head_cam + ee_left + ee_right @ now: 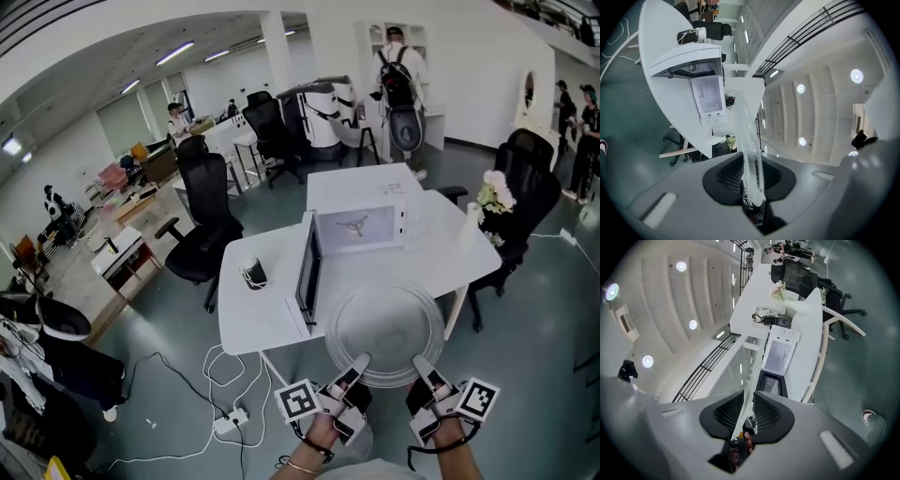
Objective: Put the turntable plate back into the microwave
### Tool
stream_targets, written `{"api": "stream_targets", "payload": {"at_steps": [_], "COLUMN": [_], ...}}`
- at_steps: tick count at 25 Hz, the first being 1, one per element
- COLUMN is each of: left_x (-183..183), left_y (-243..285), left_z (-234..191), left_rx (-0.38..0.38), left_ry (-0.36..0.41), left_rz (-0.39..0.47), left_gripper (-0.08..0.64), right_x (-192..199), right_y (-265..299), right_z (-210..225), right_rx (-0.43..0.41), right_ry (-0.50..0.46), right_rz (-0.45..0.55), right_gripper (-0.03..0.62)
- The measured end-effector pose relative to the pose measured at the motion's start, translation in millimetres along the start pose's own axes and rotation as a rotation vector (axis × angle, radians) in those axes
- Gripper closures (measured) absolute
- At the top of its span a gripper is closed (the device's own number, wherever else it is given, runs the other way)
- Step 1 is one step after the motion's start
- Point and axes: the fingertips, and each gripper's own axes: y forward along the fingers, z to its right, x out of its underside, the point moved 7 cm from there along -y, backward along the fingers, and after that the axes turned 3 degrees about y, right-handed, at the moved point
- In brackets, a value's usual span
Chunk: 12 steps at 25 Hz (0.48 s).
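Note:
The clear glass turntable plate (384, 323) hangs flat in the air at the near edge of the white table (258, 319). My left gripper (360, 362) is shut on its near rim at the left, and my right gripper (421, 364) is shut on that rim at the right. Beyond the plate stands the white microwave (361, 228) with its door (308, 269) swung open to the left and a three-armed roller ring (354, 225) inside. In the left gripper view the plate (749, 140) runs edge-on from between the pads (726, 176) towards the microwave (708, 96). The right gripper view shows the plate (749, 385) edge-on too, with the microwave (780, 352) ahead.
A small black object (253, 274) lies on the table left of the door. White flowers (494, 194) stand at the table's right end. Black office chairs (202, 225) (527, 178) flank the table. A power strip (230, 423) with cables lies on the floor at the left.

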Motion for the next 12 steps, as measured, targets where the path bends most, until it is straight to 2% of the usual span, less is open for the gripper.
{"api": "stream_targets", "payload": {"at_steps": [12], "left_x": [-76.5], "left_y": [102.3], "left_z": [-32.2], "left_rx": [-0.009], "left_ry": [-0.029], "left_rz": [-0.013], "left_gripper": [0.509], "right_x": [-84.5], "right_y": [94.4], "right_z": [25.6], "right_rx": [0.029], "right_ry": [0.013], "right_rz": [0.004], "right_gripper": [0.523]}}
